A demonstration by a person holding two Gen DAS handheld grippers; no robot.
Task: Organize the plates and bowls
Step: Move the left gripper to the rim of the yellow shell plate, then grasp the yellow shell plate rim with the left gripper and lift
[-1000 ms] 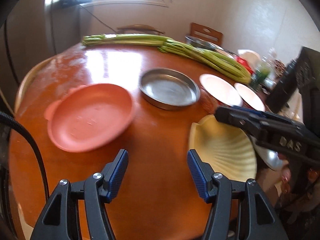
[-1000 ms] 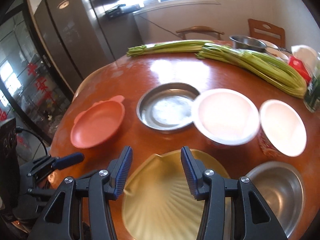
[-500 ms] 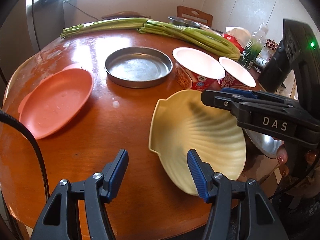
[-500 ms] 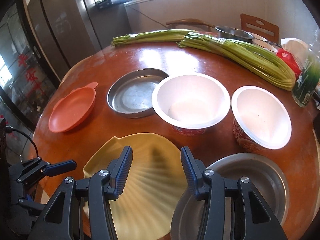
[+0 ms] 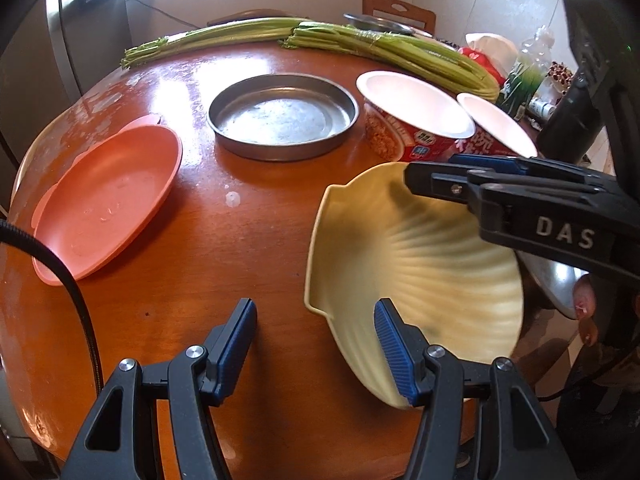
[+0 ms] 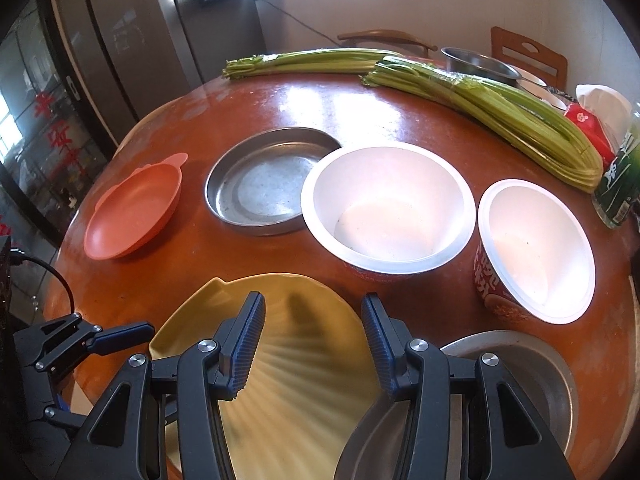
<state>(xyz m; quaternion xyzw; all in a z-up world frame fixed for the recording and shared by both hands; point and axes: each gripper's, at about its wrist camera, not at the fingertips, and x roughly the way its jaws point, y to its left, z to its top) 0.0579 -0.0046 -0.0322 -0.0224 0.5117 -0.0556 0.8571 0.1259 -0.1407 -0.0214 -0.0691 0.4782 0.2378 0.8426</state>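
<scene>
A pale yellow shell-shaped plate (image 5: pixel 420 264) (image 6: pixel 304 400) lies at the near edge of the round wooden table (image 5: pixel 248 240). Its right side overlaps a steel bowl (image 6: pixel 520 380). My right gripper (image 6: pixel 314 344) (image 5: pixel 430 170) hovers over the plate with its jaws apart and nothing pressed between them. My left gripper (image 5: pixel 316 348) is open just left of the plate, and its right finger (image 5: pixel 394 354) overlaps the plate's near rim. Behind stand an orange plate (image 5: pixel 108 196), a flat steel pan (image 5: pixel 282 116) and two white paper bowls (image 6: pixel 384 208) (image 6: pixel 536 248).
Two long bundles of celery (image 5: pixel 400 52) lie across the far side of the table. A green bottle (image 6: pixel 618 184), a red packet and another steel bowl (image 6: pixel 480 64) crowd the far right. Chairs stand behind the table. A black cable (image 5: pixel 60 276) hangs at the left.
Both grippers have come lower and closer to the table. The left view has swung right, so the yellow plate now sits beside its right finger. Neither pair of jaws has changed width.
</scene>
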